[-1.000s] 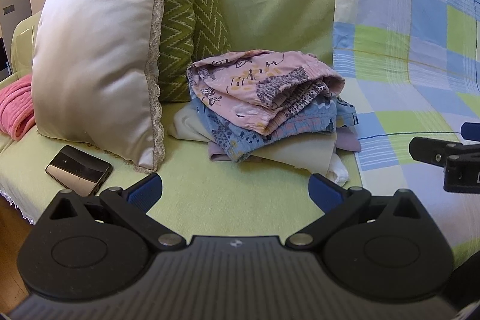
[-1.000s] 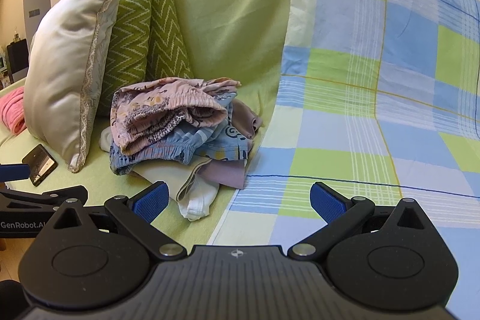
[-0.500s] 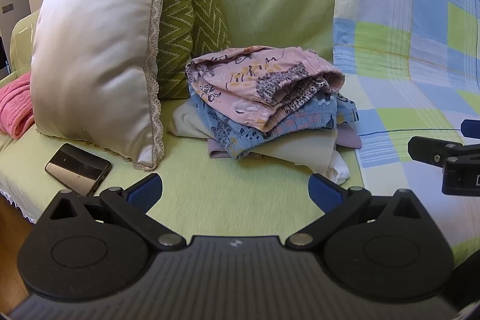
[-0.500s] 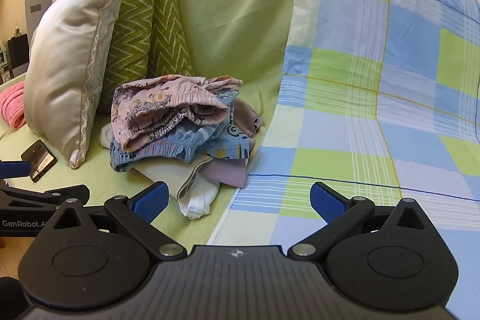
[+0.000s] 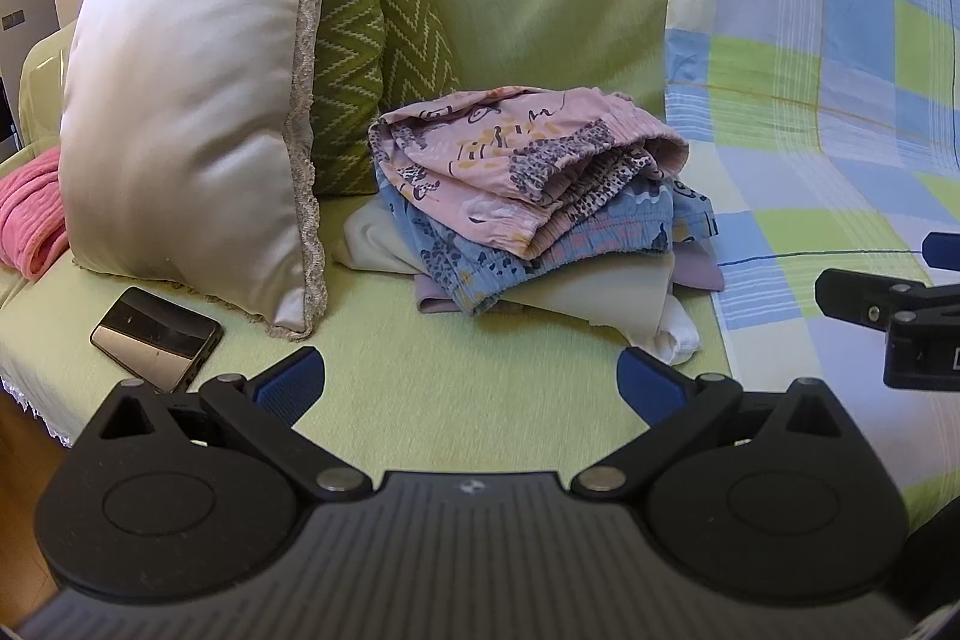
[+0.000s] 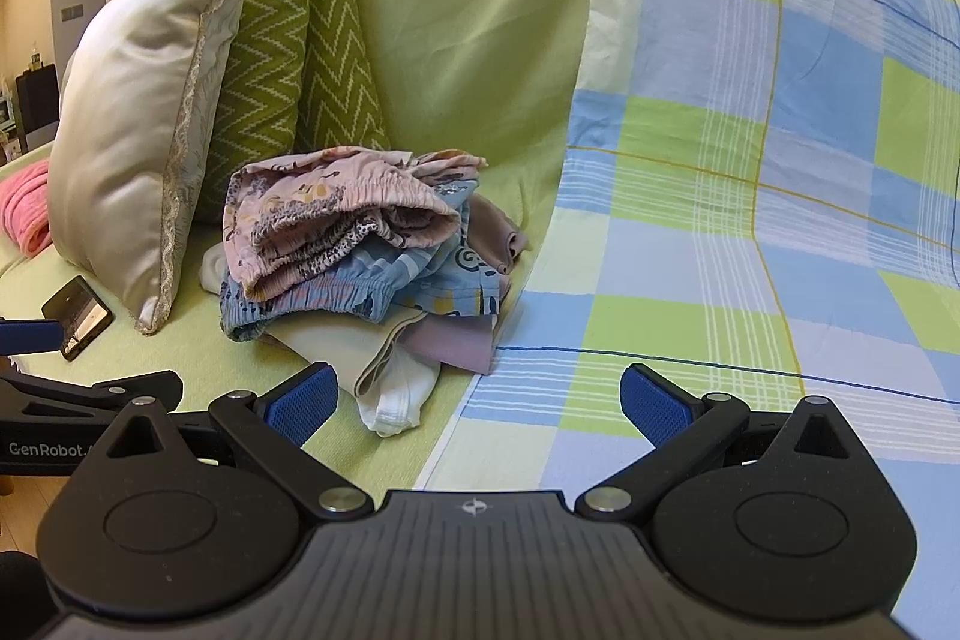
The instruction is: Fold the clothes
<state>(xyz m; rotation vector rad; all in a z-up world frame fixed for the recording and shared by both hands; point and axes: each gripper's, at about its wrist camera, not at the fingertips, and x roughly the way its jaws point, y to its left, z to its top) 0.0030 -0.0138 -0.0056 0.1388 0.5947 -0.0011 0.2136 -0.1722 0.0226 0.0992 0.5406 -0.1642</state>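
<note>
Because the clothes pile sits ungrasped at twelve o'clock, the left gripper and right gripper hover wide open, empty, presumably poised to lift the pink shorts.

A green-covered sofa bore a clothes pile at centre, cushions and a phone toward nine o'clock.

place: home living room | seating: sofa under a light green cover, checked sheet draped over one end | cushions: cream satin pillow, green zigzag cushions | loose items: pile of clothes, phone, pink towel on the seat
</note>
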